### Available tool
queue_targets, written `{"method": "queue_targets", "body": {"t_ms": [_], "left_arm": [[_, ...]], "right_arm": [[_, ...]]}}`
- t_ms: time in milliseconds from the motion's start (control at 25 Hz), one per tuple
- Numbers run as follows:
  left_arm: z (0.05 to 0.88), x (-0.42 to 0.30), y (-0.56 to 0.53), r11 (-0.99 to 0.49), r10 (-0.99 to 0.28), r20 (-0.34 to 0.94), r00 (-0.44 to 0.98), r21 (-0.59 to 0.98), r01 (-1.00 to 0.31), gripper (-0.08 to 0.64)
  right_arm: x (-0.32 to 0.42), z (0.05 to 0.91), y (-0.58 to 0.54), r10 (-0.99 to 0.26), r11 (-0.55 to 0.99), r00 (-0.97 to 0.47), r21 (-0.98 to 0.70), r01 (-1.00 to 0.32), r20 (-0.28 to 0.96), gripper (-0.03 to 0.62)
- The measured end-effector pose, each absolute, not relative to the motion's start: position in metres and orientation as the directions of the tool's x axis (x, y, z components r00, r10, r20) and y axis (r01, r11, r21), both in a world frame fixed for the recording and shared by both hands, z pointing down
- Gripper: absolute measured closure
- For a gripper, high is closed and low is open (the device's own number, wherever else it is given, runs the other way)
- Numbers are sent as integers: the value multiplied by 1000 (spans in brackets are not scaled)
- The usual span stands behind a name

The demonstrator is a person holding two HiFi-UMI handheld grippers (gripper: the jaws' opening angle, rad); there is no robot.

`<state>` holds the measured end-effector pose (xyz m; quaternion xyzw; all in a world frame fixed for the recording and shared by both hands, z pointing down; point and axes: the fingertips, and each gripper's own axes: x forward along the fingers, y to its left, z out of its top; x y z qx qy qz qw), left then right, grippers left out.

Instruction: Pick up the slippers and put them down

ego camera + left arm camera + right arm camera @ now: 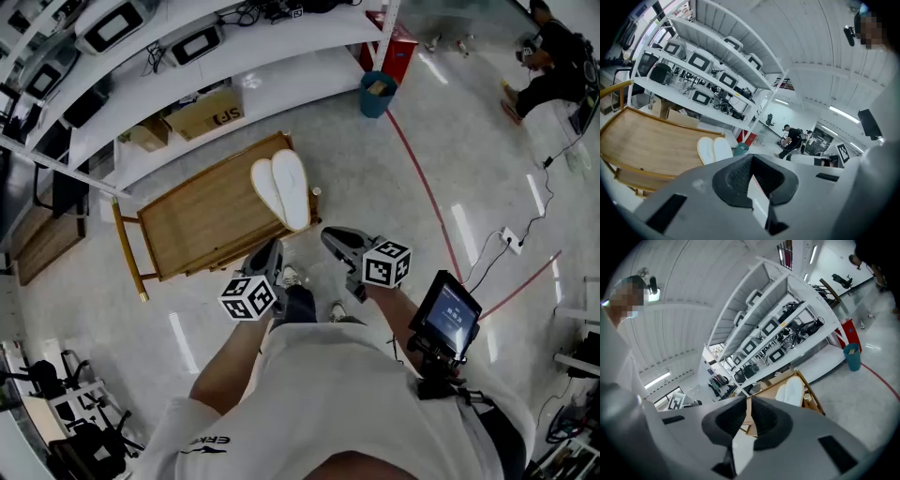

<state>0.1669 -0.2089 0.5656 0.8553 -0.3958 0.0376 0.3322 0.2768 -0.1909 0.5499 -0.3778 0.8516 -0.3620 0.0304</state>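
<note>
A pair of white slippers (281, 192) lies side by side, soles up, at the right end of a low wooden table (202, 220). They also show in the left gripper view as slippers (715, 150) and in the right gripper view as slippers (792, 392). Both grippers hang in the air near the person's body, short of the table. My left gripper (272, 248) (751, 159) has its jaws together with nothing in them. My right gripper (330, 234) (748, 401) is closed down to a thin slit and holds nothing.
White shelving (141, 75) with devices and a cardboard box (206, 112) stands behind the table. A blue bin (378, 94) and a red cabinet (398, 47) stand at the back. A person (553, 66) crouches at the far right. A screen (448, 314) hangs at the wearer's waist.
</note>
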Motion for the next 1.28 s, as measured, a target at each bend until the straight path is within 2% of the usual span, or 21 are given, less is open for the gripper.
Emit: {"method": "queue_targets", "body": {"t_ms": [360,760,1280], "left_arm": [[524,179,-168,-507,-706,241,666,485,-713,555],[501,163,-124,-450,-785,193,588,475,-756,555],[470,144,-110,-500,-768,177,616,436,-749,555]], "right_arm": [[278,502,-153,-659,551,-731,-546,-632,181,574],[255,485,-113,-591,643,-780,-463,-610,206,574],[233,453,-102,-618,661,-758,-386,-644,208,575]]}}
